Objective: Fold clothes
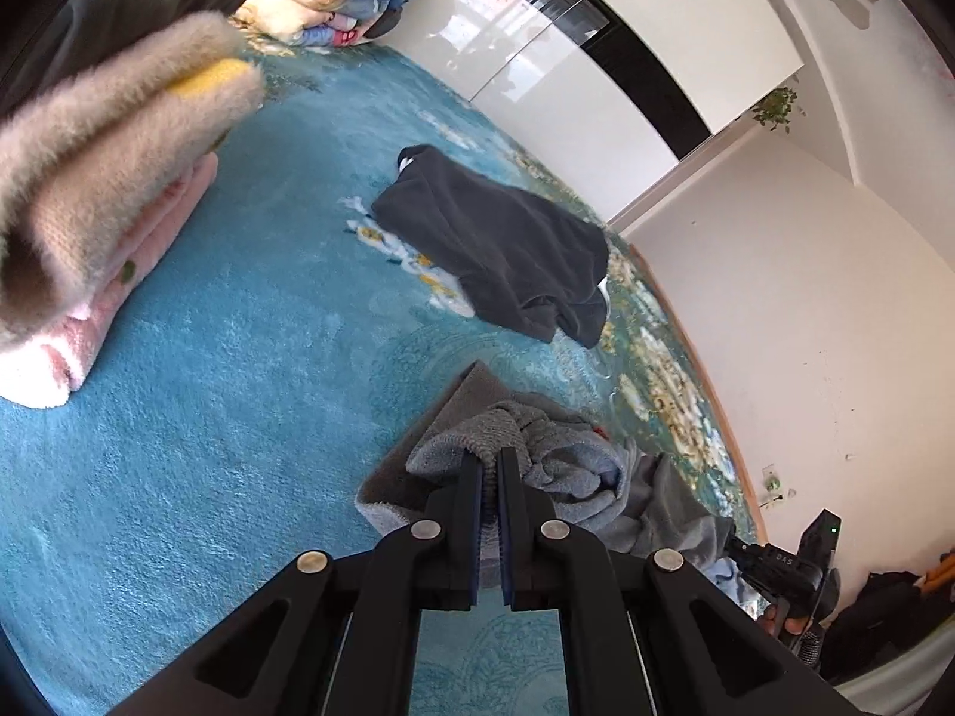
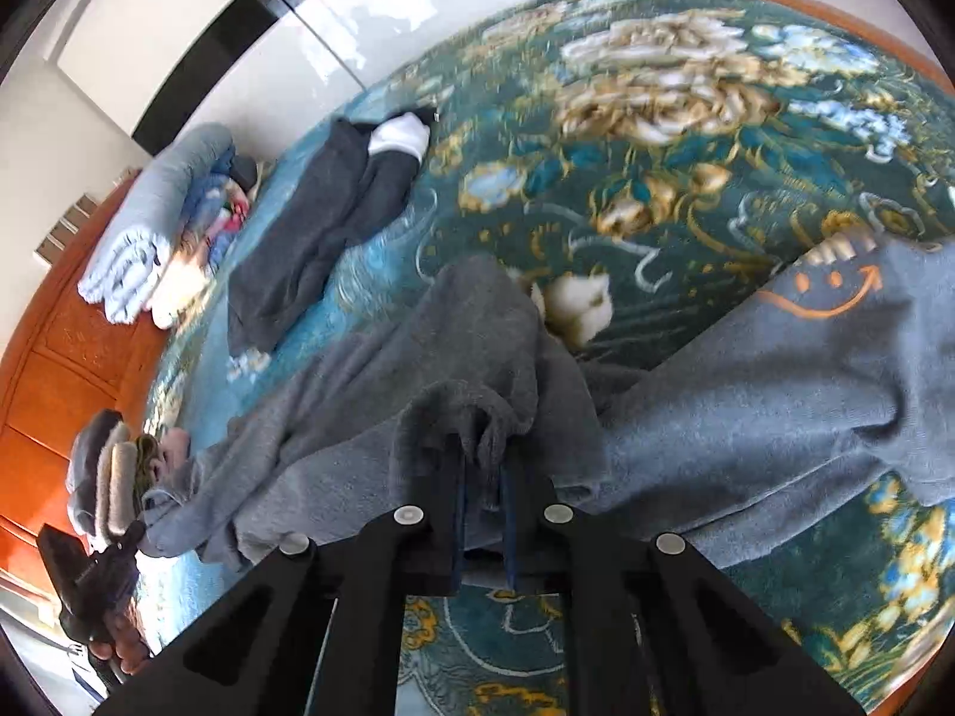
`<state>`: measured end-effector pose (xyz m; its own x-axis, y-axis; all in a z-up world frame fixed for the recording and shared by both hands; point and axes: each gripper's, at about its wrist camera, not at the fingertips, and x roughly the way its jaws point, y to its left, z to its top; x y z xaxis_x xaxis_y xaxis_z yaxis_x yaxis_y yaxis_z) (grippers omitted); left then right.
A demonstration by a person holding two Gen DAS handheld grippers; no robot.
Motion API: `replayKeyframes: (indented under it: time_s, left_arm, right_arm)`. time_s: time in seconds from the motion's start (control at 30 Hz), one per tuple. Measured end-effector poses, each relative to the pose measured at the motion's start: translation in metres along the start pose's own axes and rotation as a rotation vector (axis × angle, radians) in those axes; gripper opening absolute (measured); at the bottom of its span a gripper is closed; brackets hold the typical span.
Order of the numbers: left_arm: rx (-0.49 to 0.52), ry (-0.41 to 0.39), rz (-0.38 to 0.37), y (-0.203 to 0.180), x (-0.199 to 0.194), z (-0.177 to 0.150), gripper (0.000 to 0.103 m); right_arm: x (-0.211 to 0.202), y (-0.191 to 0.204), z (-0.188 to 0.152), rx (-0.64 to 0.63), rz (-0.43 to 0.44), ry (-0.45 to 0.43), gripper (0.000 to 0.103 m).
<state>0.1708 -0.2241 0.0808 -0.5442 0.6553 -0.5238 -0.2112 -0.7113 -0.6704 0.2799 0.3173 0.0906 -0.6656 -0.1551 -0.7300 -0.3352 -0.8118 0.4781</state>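
The blue floral blanket [image 1: 227, 370] covers the whole bed and serves as the folding surface, its plain middle kept free for the garment in hand. Against the far edge sits a rolled pale-blue quilt [image 2: 149, 227], pushed aside with other bedding, probably so it stays out of the work. A dark grey garment [image 1: 495, 244] lies flat and well apart from the action; it looks already folded, though the white piece at its end is too blurred to name. Near the left camera a stack of fuzzy folded clothes [image 1: 101, 179], beige on pink, seems to be the finished pile.

The grey sweatshirt [image 2: 776, 370], with an orange smile print, is spread across the blanket between the two tools, bunched where each one grips. The left gripper [image 1: 490, 465] is nearly closed, pinching a ribbed edge of it, likely a cuff or hem. The right gripper [image 2: 483, 465] is likewise narrowed onto a fold of the same fabric. Holding two points lets the cloth be lifted and carried over evenly.
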Motion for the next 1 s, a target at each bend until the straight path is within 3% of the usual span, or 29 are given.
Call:
replayKeyframes:
  time_s: [0.17, 0.27, 0.43, 0.53, 0.6, 0.63, 0.67, 0.77, 0.83, 1.0]
  left_arm:
    - [0.076, 0.009, -0.001, -0.007, -0.020, -0.007, 0.005]
    - [0.096, 0.061, 0.020, -0.001, -0.017, -0.017, 0.005]
    - [0.088, 0.154, 0.061, 0.011, -0.005, -0.035, 0.009]
    - [0.130, 0.149, 0.083, 0.002, -0.009, -0.032, 0.013]
    - [0.154, 0.119, 0.099, -0.004, -0.013, -0.023, 0.031]
    - [0.161, 0.107, 0.102, -0.007, -0.013, -0.018, 0.052]
    - [0.172, 0.099, 0.117, -0.009, -0.010, -0.011, 0.061]
    - [0.208, 0.130, 0.151, -0.017, 0.023, 0.005, 0.062]
    - [0.231, 0.172, 0.169, -0.023, 0.052, 0.014, 0.064]
    - [0.291, 0.277, 0.214, -0.037, 0.126, 0.037, 0.065]
  right_arm:
    - [-0.090, -0.006, 0.005, -0.025, 0.011, -0.245, 0.009]
    - [-0.119, -0.026, 0.002, -0.023, -0.065, -0.301, 0.009]
    - [-0.079, -0.075, -0.022, 0.075, -0.150, -0.121, 0.009]
    - [-0.071, -0.094, -0.030, 0.127, -0.139, -0.094, 0.010]
    - [-0.078, -0.100, -0.026, 0.142, -0.101, -0.112, 0.013]
    - [-0.082, -0.102, -0.023, 0.143, -0.085, -0.124, 0.014]
    - [-0.087, -0.103, -0.020, 0.137, -0.081, -0.139, 0.015]
    - [-0.095, -0.108, -0.005, 0.138, -0.133, -0.173, 0.024]
    - [-0.092, -0.122, 0.010, 0.195, -0.137, -0.165, 0.039]
    - [-0.053, -0.159, 0.046, 0.382, -0.119, -0.055, 0.040]
